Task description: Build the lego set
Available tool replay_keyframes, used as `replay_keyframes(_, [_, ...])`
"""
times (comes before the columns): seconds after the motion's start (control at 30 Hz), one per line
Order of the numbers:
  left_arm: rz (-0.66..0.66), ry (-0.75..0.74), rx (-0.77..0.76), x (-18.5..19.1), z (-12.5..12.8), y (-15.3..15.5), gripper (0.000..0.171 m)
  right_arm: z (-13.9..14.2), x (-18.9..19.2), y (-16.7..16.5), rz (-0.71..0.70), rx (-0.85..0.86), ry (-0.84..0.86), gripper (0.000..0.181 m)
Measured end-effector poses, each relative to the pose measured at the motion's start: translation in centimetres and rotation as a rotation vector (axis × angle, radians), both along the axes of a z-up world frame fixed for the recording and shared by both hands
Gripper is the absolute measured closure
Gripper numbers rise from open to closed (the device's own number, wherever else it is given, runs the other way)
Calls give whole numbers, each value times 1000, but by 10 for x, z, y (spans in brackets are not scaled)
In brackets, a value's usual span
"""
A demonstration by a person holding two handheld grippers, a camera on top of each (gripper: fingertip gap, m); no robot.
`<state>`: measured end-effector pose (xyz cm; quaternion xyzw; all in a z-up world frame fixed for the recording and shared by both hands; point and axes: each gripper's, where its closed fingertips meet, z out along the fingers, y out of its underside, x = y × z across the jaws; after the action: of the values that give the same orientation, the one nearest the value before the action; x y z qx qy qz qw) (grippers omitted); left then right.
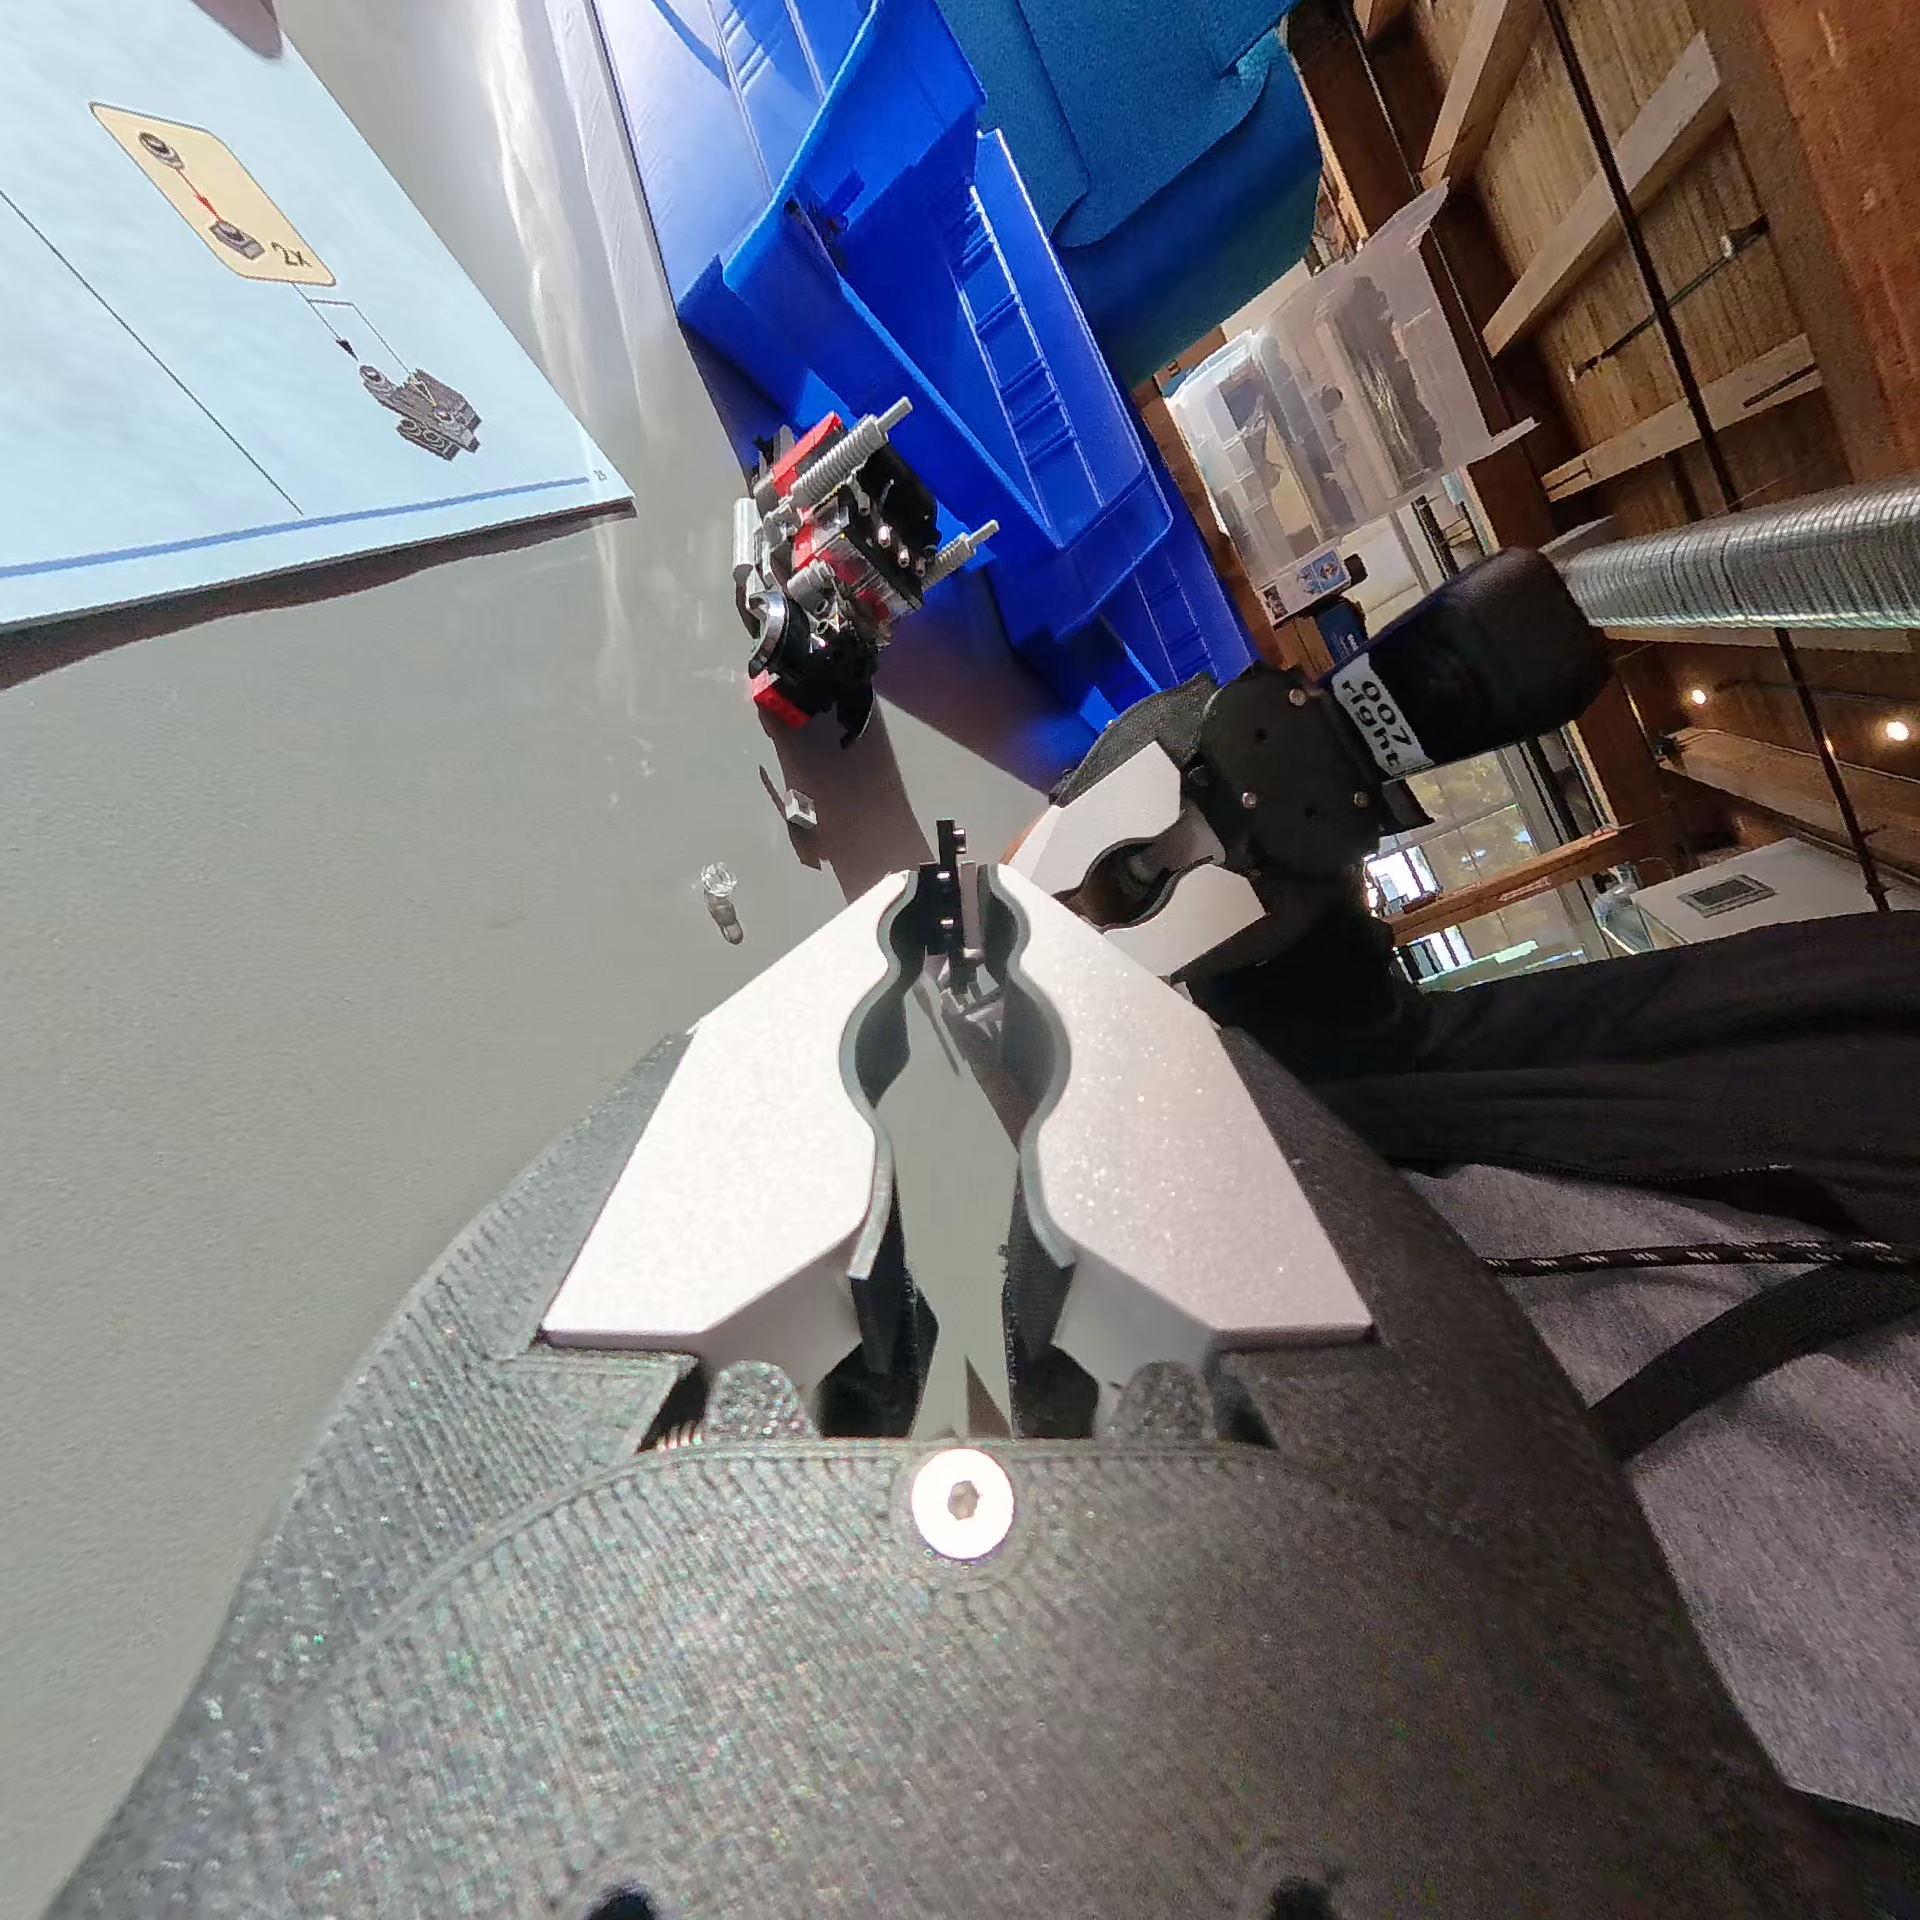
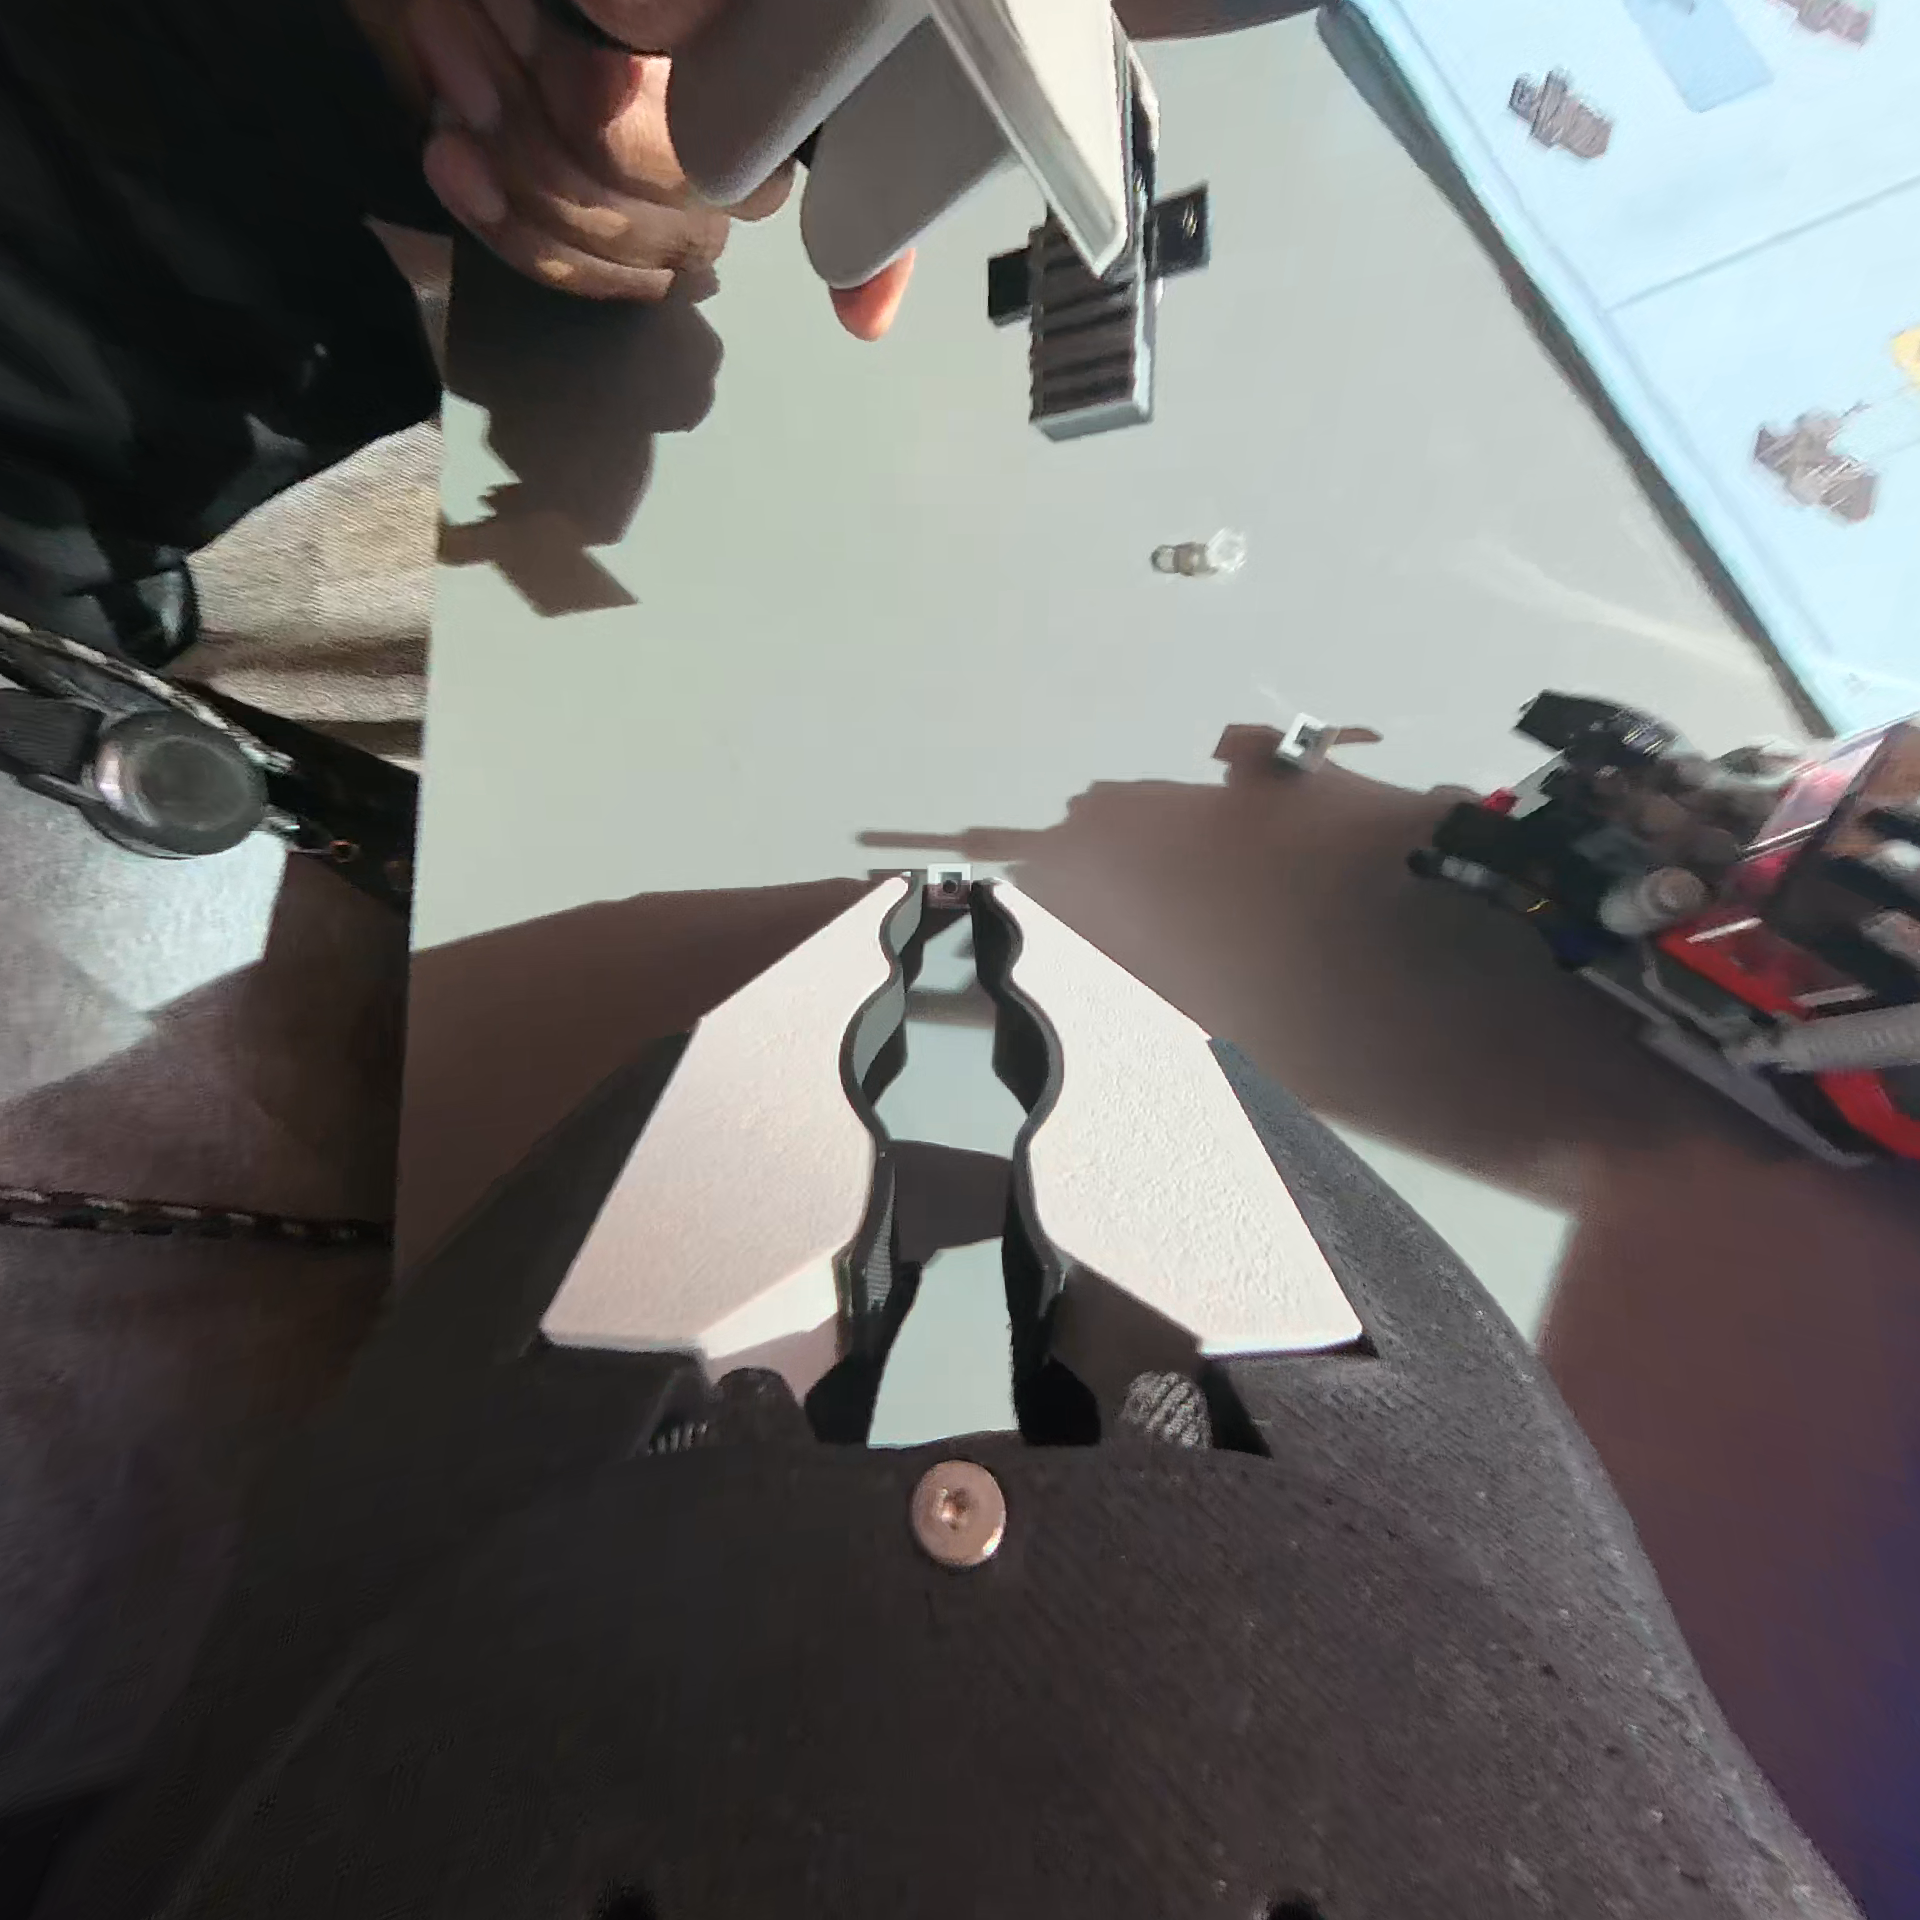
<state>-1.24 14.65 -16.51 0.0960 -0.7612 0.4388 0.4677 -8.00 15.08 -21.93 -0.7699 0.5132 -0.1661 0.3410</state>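
My left gripper [image 1: 956,894] is shut on a small black and grey lego sub-assembly [image 1: 951,904]; the same piece shows in the right wrist view [image 2: 1091,343], held above the table. My right gripper [image 2: 945,888] is shut on a small grey lego piece [image 2: 948,885] low over the table; it also shows in the left wrist view [image 1: 1122,883], just right of my left one. The partly built red, black and grey model [image 1: 831,561] lies on the grey table [image 1: 312,935], also seen in the right wrist view [image 2: 1704,935].
An open instruction booklet [image 1: 208,364] lies at the table's far side. A small clear piece [image 1: 719,888] and a small grey piece [image 1: 798,805] lie loose between the grippers and the model. Blue bins [image 1: 935,312] stand behind the model. A hand [image 2: 582,177] holds the left gripper. Left tips to right tips: about 9 cm.
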Motion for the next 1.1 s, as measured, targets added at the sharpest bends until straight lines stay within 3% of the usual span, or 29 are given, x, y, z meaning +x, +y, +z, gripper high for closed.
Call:
replay_keyframes(0.23, [-3, 9, -2, 0, 1, 0, 162, 53, 13, -22, -87, 2, -213, 165])
replay_keyframes(0.33, [-2, 13, -3, 1, 1, 0, 162, 62, 10, -35, -136, 7, -247, 164])
replay_keyframes(0.7, [1, 8, 2, 1, 0, 0, 162, 11, 9, -51, -214, -69, -58, 163])
replay_keyframes(1.1, [-6, 20, -7, 1, 2, 1, 162, -1, 20, -51, -207, -81, -35, 162])
